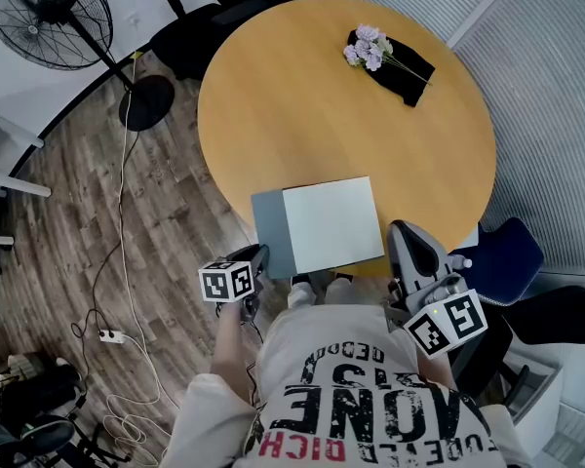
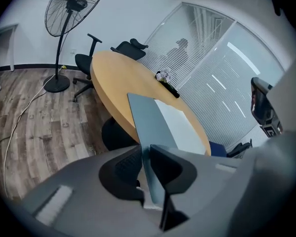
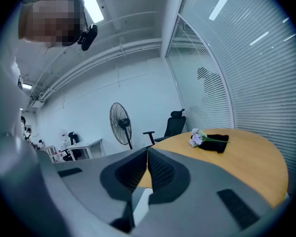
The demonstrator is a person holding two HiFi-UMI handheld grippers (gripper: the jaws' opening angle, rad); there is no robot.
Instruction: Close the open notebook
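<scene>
Open notebook (image 1: 317, 230) at the near edge of the round table (image 1: 302, 96), white page (image 1: 343, 217) facing up, right in front of the person. Pinches the grey cover (image 1: 271, 234) by its near edge with the left gripper (image 1: 261, 255), both pads tight on it, and holds it tilted up off the table. Holds the right gripper (image 1: 402, 230) just beside the notebook's right side, jaws pressed together with nothing in them. Could lose the cover with so thin a pinch, letting it flop back flat. Could also drag the whole notebook off the table edge by pulling toward the body, with nothing pressing the white page down. Far from the flowers (image 1: 369, 47) on the black cloth (image 1: 402, 71), so no bumping there. Hard to tell how high the cover stands. Near edge of the notebook cut off behind the grippers and the shirt. Cannot tell about the right gripper touching the page or only hanging near it.
</scene>
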